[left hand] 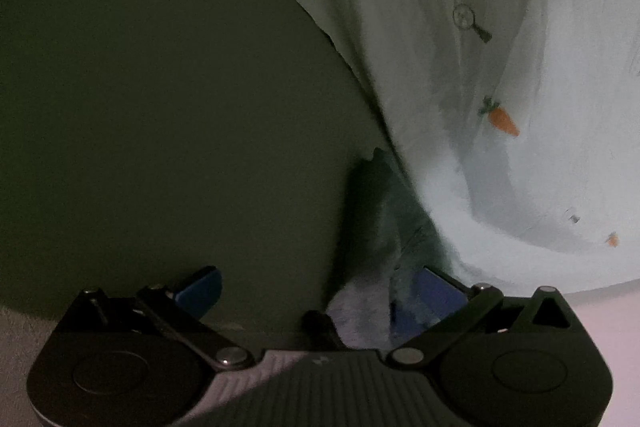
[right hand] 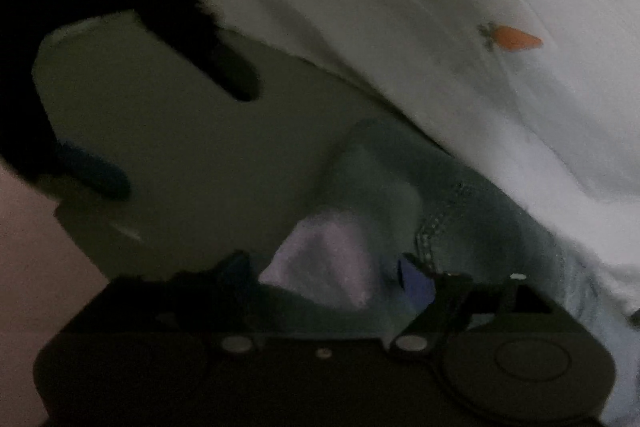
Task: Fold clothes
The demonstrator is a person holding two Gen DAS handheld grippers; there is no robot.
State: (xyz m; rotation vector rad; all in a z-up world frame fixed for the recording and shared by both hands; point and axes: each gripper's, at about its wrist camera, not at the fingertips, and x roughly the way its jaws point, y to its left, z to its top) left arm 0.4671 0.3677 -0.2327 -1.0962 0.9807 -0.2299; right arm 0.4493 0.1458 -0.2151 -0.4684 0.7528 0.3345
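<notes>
A white garment [left hand: 460, 47] printed with small orange carrots [left hand: 503, 121] lies spread over a dull green surface [left hand: 160, 87], its raw edge running diagonally from the upper middle of the left wrist view down toward the gripper. The left gripper [left hand: 320, 297] stands with its blue-padded fingers [left hand: 200, 291] wide apart; a corner of the cloth, shaded grey here, hangs down between them close against the right-hand pad, but nothing presses on it from the other side, so the jaws are open around it and not clamped. In the right wrist view the same white garment [right hand: 400, 47] fills the upper right, with a carrot print [right hand: 516, 39] and a small dark printed mark above it. The right gripper [right hand: 324, 275] also has its jaws parted, and a bunched fold of the fabric (pale lilac in this dim light, with a stitched hem running beside it) sits between the fingers [right hand: 414, 277]; the view is too blurred to tell whether either pad touches it. At the upper left of that view the dark body of the left gripper [right hand: 100, 87] reaches in over the green surface [right hand: 180, 147], one blue pad showing near its lower end. A pale pinkish floor or wall shows at the left edge.
</notes>
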